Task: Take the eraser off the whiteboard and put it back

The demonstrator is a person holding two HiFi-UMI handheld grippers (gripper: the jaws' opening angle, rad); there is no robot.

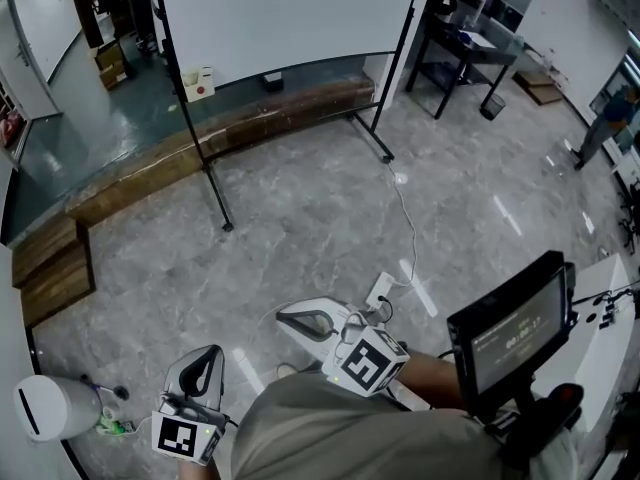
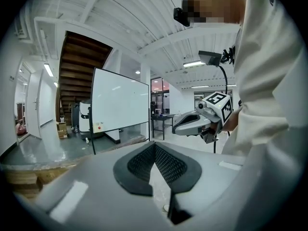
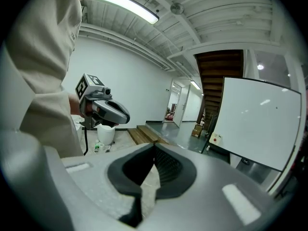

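Note:
The whiteboard (image 1: pixel 290 13) stands on a black wheeled frame across the room, well away from both grippers. A small white block with a red spot (image 1: pixel 198 84) sits at the board's lower left; it may be the eraser. It also shows in the left gripper view (image 2: pixel 98 127) and the right gripper view (image 3: pixel 215 139). A small dark thing (image 1: pixel 272 81) lies on the board's ledge. My left gripper (image 1: pixel 207 360) is held low by my body, shut and empty. Beside it my right gripper (image 1: pixel 298 318) is also shut, with nothing between its pads.
Wooden steps (image 1: pixel 55 268) run along the left. A white bin (image 1: pixel 48 408) stands at the lower left. A cable and power strip (image 1: pixel 382 288) lie on the grey floor ahead. A monitor on a stand (image 1: pixel 510 333) is at my right, a black table (image 1: pixel 465 53) at the far right.

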